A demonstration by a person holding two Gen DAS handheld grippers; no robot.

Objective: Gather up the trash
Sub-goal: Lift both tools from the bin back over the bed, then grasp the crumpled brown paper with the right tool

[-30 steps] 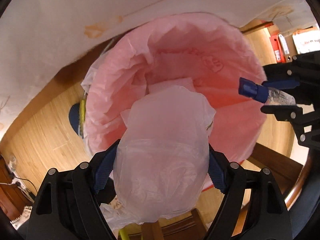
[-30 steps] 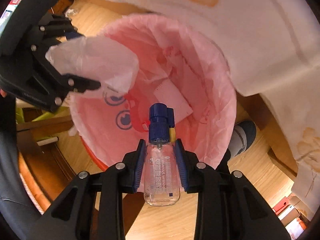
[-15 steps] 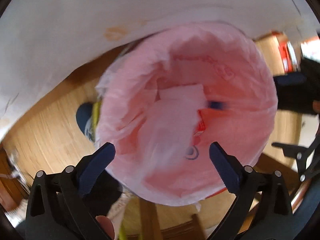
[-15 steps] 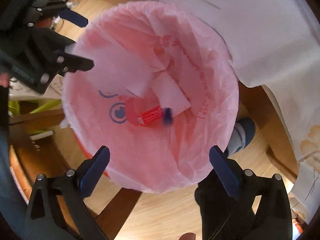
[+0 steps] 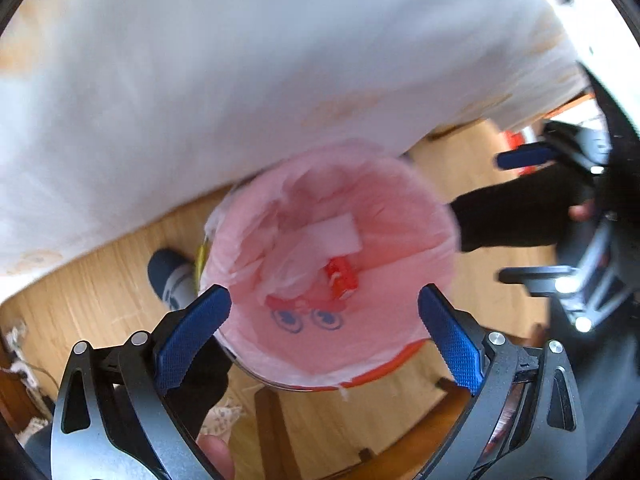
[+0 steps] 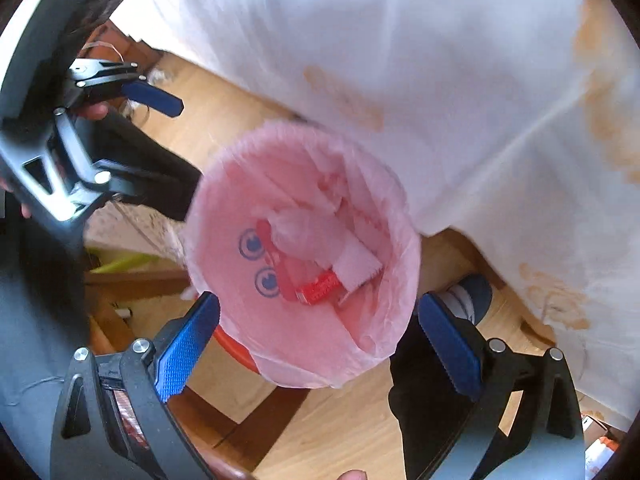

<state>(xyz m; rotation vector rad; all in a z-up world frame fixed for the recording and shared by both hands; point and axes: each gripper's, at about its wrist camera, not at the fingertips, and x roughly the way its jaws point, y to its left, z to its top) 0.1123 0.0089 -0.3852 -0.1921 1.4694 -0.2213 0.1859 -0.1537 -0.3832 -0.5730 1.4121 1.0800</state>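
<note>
- My left gripper hangs above the bin, pointing down into it, fingers spread wide and gripping nothing.
- My right gripper hangs over the same bin from the other side, fingers equally wide apart and empty.
- From the left wrist view the right gripper shows at 3 o'clock; from the right wrist view the left gripper shows at 10 o'clock.
- The bin is round, lined with a thin, crinkled pink bag printed with blue eyes.
- The trash lies at the bin's bottom: a filmy clear bag, a flat white sheet and a red packet, all touching.
- A white, orange-stained cloth hangs at 12 o'clock, just beside the rim.
- Pale wood floor lies beneath; a blue and grey shoe sits at the bin's 9 o'clock.
</note>
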